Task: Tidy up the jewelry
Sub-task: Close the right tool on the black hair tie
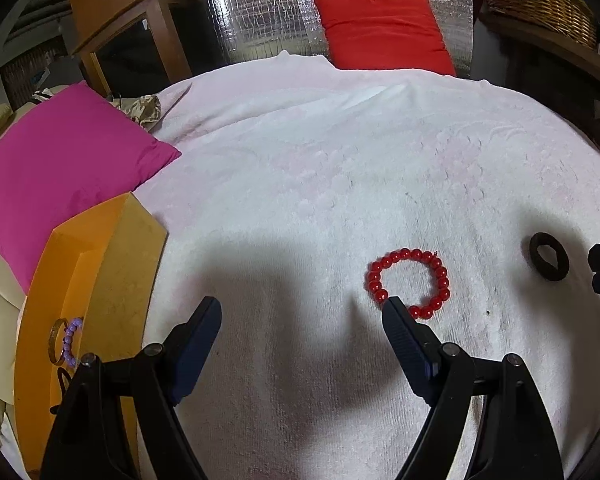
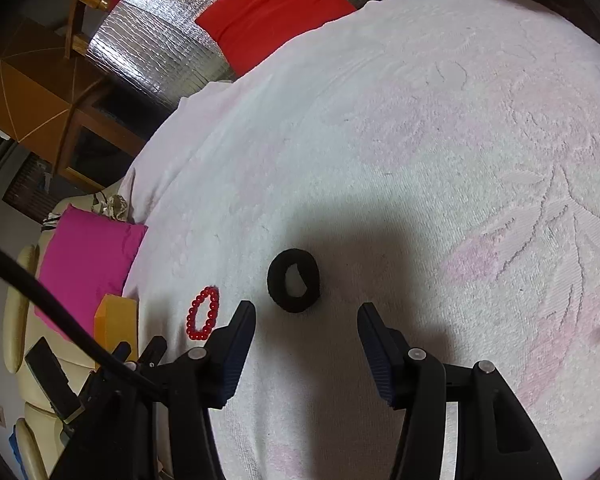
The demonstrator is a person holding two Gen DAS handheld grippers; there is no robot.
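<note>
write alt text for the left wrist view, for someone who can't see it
The open left gripper hovers over a white textured towel, its right jaw overlapping a red beaded bracelet. A black fabric hair tie lies further right; at left, an orange tray holds a purple beaded bracelet and a gold bangle.

1. White towel (embossed leaf pattern) covers the work surface.
2. Magenta cushion lies at its left edge.
3. Red cushion rests beyond the far edge, against silver foil sheeting.
4. Wicker basket stands at far right.
</note>
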